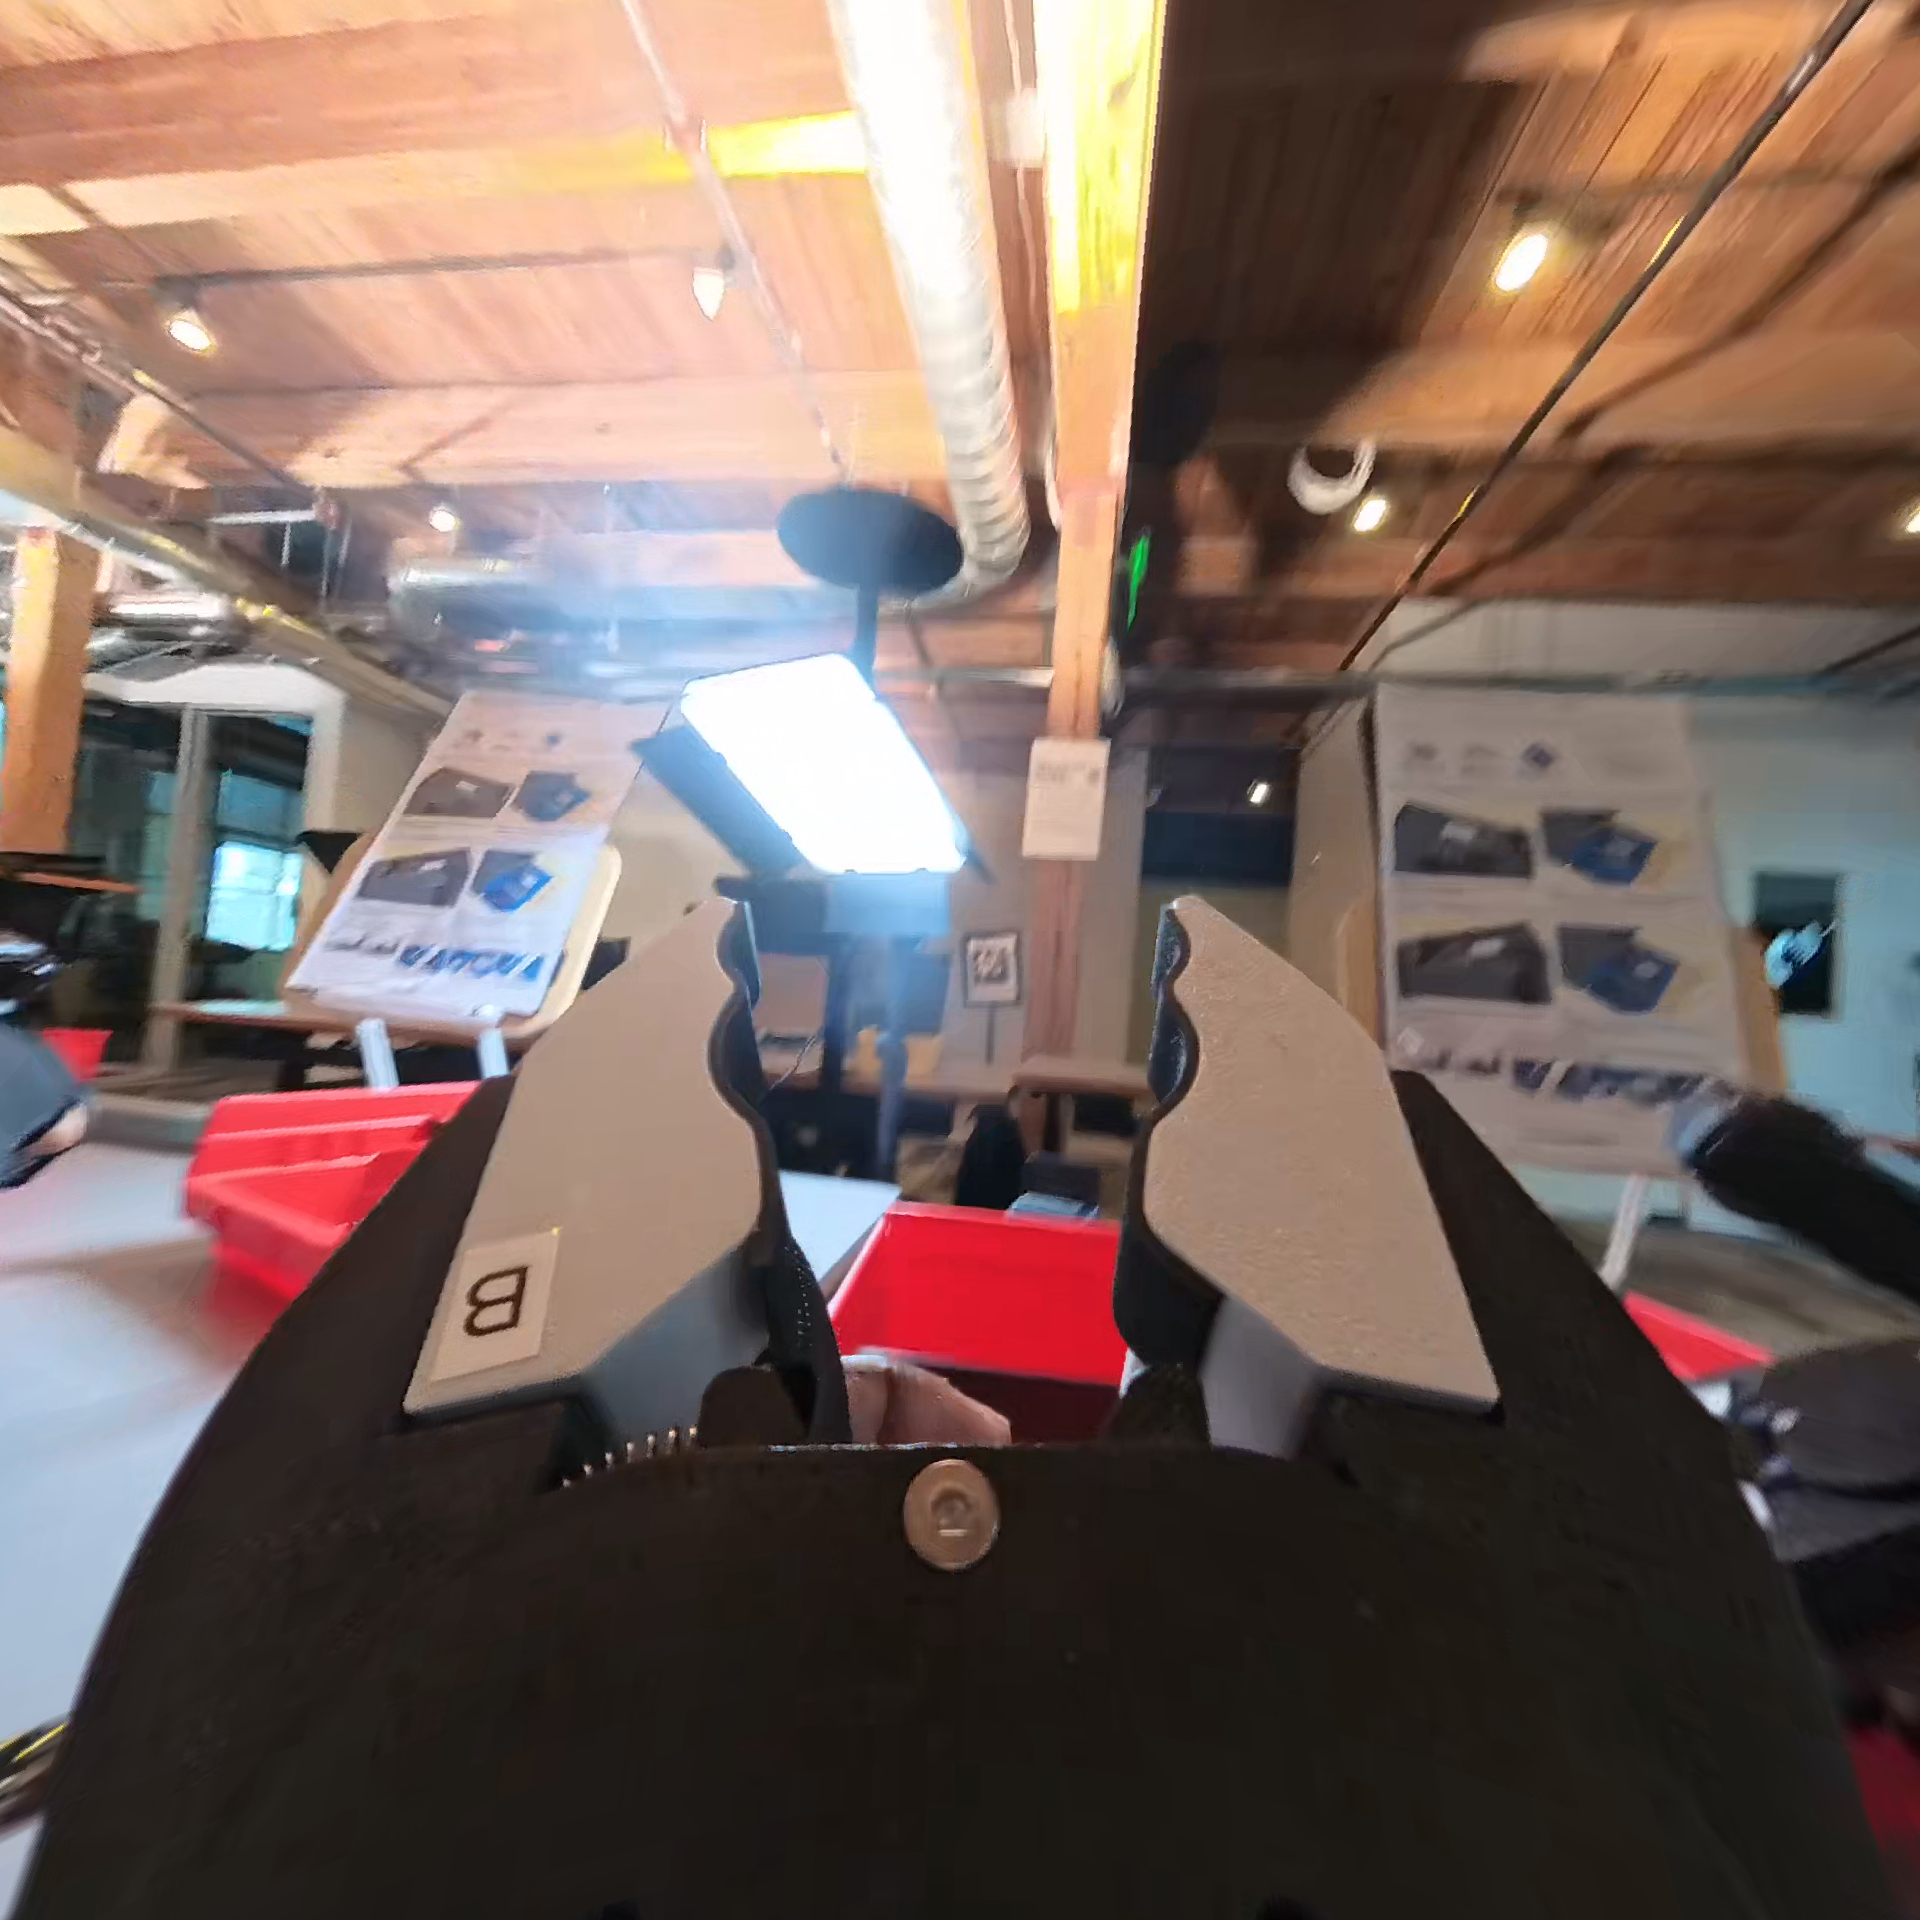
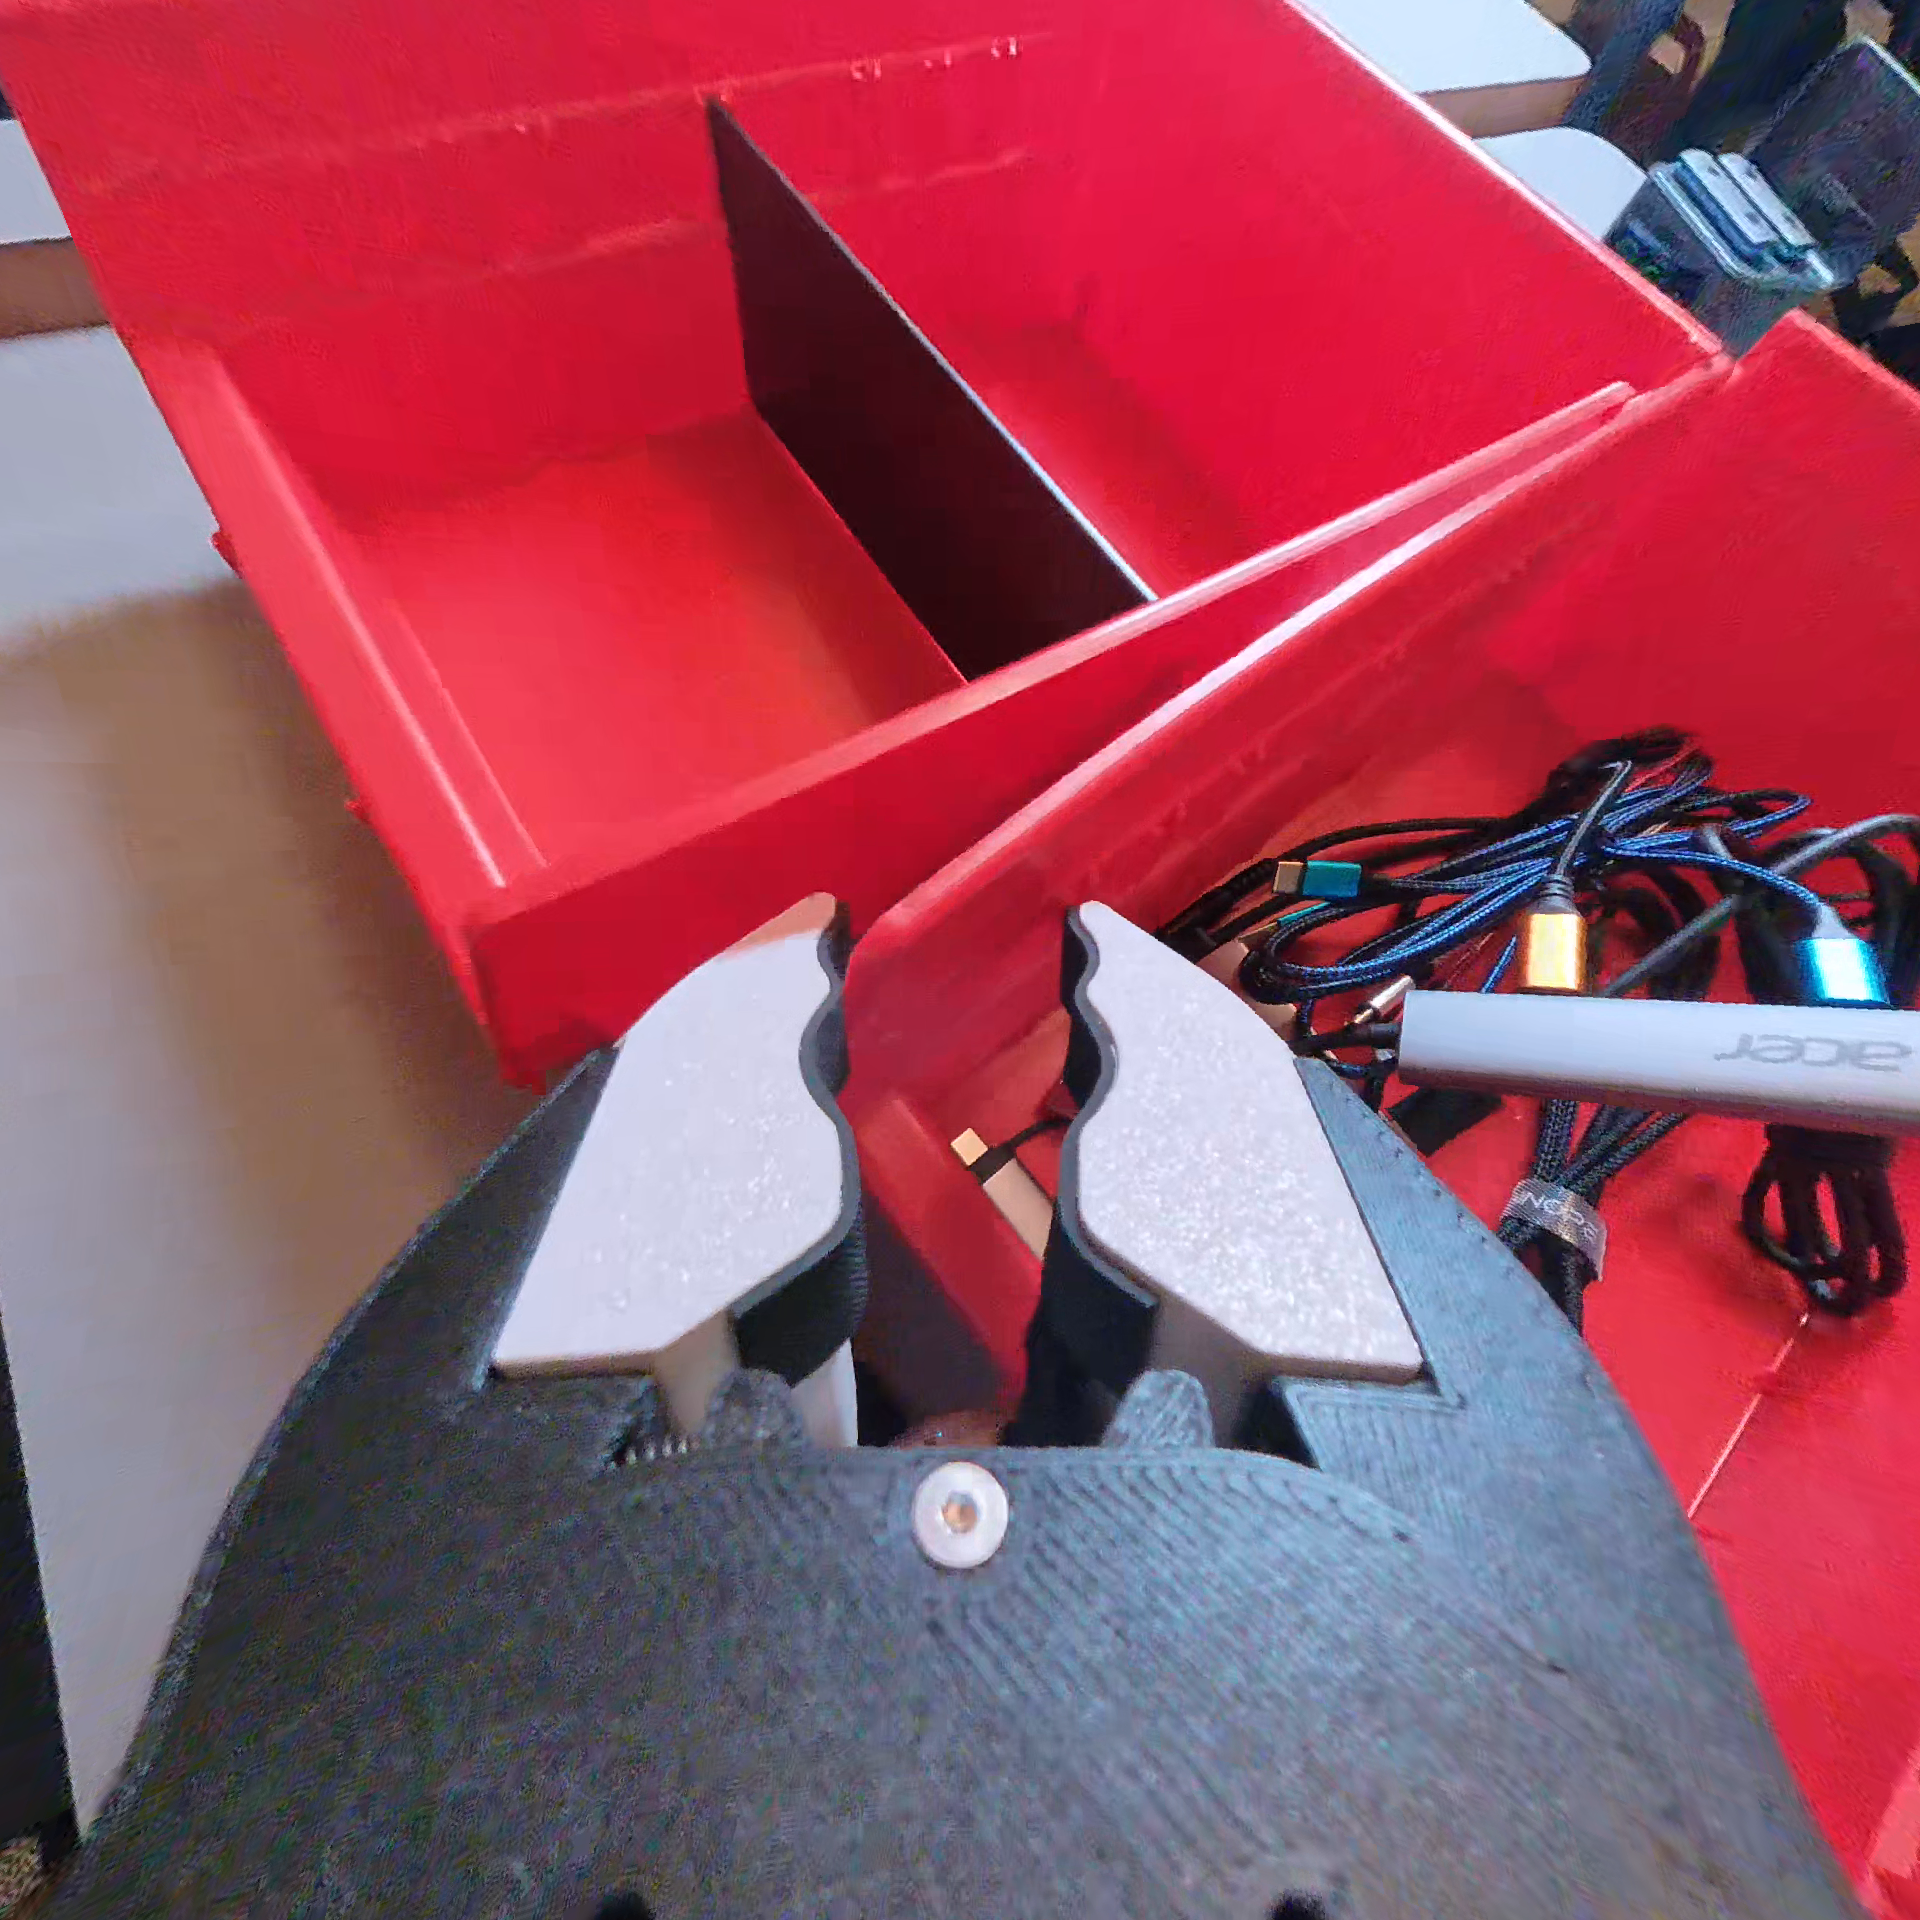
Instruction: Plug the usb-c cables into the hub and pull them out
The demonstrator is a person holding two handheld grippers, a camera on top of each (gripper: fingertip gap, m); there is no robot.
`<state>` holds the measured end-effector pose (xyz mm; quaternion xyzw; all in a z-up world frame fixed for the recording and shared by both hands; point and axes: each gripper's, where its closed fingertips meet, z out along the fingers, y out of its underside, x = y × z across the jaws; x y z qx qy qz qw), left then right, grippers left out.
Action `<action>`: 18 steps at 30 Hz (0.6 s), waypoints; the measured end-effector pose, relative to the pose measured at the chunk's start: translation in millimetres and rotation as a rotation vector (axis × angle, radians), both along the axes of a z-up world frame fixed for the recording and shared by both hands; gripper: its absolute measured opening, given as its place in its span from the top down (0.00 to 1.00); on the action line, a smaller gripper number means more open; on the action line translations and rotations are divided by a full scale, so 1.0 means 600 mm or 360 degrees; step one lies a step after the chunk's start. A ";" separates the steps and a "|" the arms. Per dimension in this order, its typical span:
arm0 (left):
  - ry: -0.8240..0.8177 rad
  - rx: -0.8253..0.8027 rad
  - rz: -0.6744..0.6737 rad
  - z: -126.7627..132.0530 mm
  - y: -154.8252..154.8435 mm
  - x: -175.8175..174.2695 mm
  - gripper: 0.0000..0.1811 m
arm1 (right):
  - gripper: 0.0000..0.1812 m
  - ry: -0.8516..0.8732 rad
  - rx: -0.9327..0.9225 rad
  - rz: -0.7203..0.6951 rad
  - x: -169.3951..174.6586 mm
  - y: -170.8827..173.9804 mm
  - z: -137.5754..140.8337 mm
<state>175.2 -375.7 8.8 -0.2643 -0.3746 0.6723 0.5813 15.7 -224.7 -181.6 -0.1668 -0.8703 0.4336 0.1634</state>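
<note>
While the left wrist view points up at a timber ceiling and a lit panel lamp, the left gripper sits well above the work with jaws spread wide, nothing between them; red bins show low behind it and neither hub nor cables appear in this view. Right wrist view: right gripper hovers over the near rim of the right-hand red bin, jaws parted and empty, one silver plug lying just below the gap. Grey hub lies in that bin on a tangle of blue and black braided usb-c cables, with teal, orange and blue connector ends loose beside it; whether any plug is seated in the hub, cannot tell. Divided red bin beside it holds nothing visible. Judged step: reaching in for a first pick, nothing plugged yet. Next move likely needs one gripper to pin the hub, the other to pinch a single connector shell clear of the tangle and line it up with a port.
</note>
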 end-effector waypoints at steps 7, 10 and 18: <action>-0.0527 0.0050 -0.0002 -0.085 -0.040 -0.039 0.60 | 0.77 -0.0004 -0.0081 0.0413 0.013 -0.013 0.000; -0.0821 0.0148 0.0018 -0.153 -0.068 -0.066 0.59 | 0.77 -0.0042 -0.0223 0.0527 0.014 -0.013 0.002; -0.1377 0.0118 0.0090 -0.309 -0.088 -0.125 0.92 | 0.71 0.0039 -0.0812 0.0179 0.019 0.019 0.092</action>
